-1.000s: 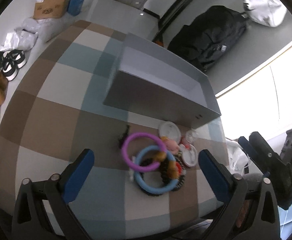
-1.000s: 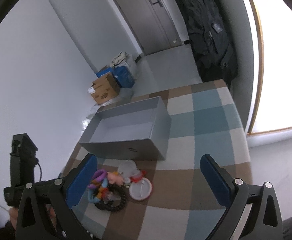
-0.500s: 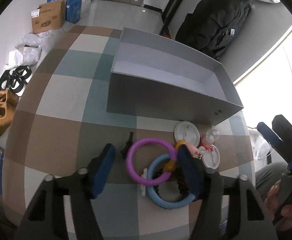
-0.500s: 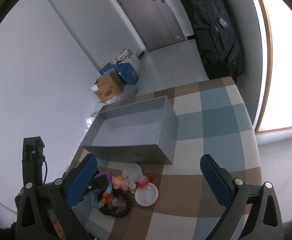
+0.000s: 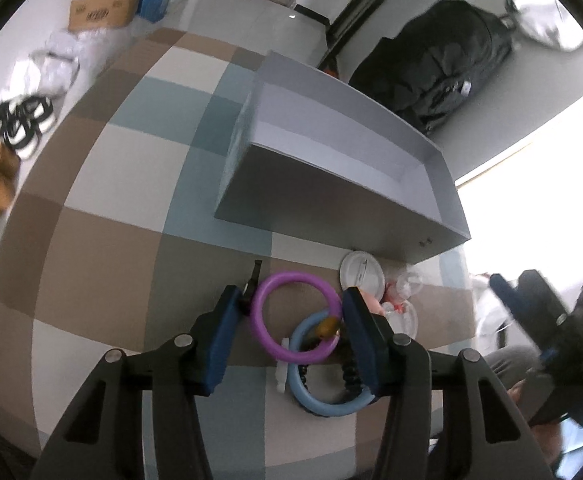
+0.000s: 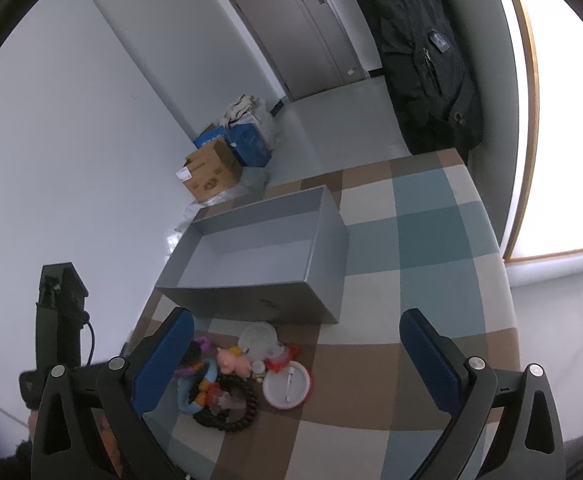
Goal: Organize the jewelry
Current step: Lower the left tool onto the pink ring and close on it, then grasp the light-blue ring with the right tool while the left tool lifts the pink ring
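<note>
A pile of jewelry lies on the checked tablecloth in front of an empty grey box (image 5: 331,200). In the left wrist view my left gripper (image 5: 291,296) is closing around a purple ring (image 5: 269,336), and its blue pads touch the ring's two sides. The purple ring overlaps a blue ring (image 5: 303,396) and a black bead bracelet (image 6: 235,412). Beside them are white round lids (image 5: 361,272) and a pink charm (image 6: 231,362). My right gripper (image 6: 297,316) hangs above the pile, open, with nothing between its fingers.
A small black clip (image 5: 255,276) lies left of the purple ring. The table's near edge is just below the pile. On the floor stand a cardboard box (image 6: 211,172), shoes (image 5: 23,124) and a black bag (image 5: 431,72). A bright window is on the right.
The left gripper's jaws have come from wide open to close around the purple ring. The right gripper has stayed open and hardly moved.
</note>
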